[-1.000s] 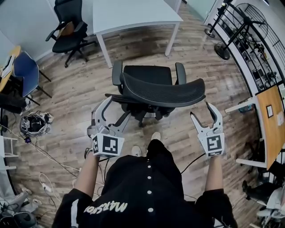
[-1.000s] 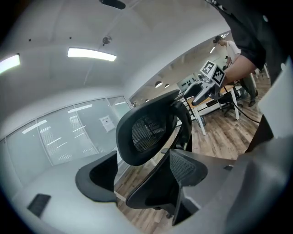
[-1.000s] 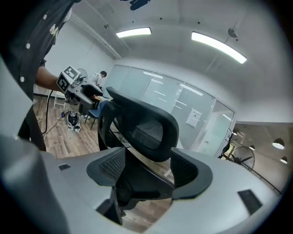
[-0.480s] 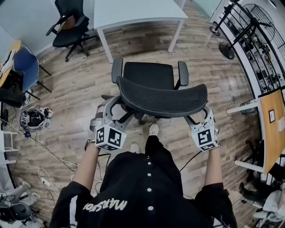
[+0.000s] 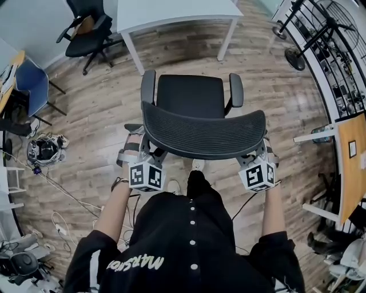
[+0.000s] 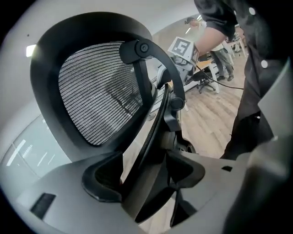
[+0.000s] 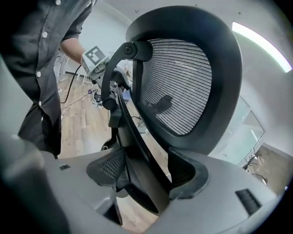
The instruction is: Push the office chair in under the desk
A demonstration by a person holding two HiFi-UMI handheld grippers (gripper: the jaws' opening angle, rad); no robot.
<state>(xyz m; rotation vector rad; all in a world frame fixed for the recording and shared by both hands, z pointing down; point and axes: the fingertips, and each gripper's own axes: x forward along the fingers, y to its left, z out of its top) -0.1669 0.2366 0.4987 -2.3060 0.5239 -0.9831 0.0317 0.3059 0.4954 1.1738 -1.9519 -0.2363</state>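
The black mesh office chair [image 5: 191, 97] stands on the wood floor, its seat facing the white desk [image 5: 171, 12] at the top of the head view and a gap of floor between them. Its curved backrest [image 5: 203, 134] is just ahead of me. My left gripper [image 5: 150, 157] is at the backrest's left lower edge; its jaws are closing and the backrest frame [image 6: 146, 137] sits between the pads [image 6: 103, 178], which touch it. My right gripper [image 5: 258, 157] holds the right edge, with the frame [image 7: 137, 137] between its pads [image 7: 185, 176].
A second black chair [image 5: 86, 31] stands left of the desk, and a blue chair [image 5: 31, 86] is at the far left. A bag and cables [image 5: 44, 151] lie on the floor at left. A fan [image 5: 297, 57] and a wooden table [image 5: 351, 154] are at right.
Both grippers have moved forward from behind the chair up to the backrest's lower edges, and their jaws now stand around its frame. The chair sits a little nearer the desk.
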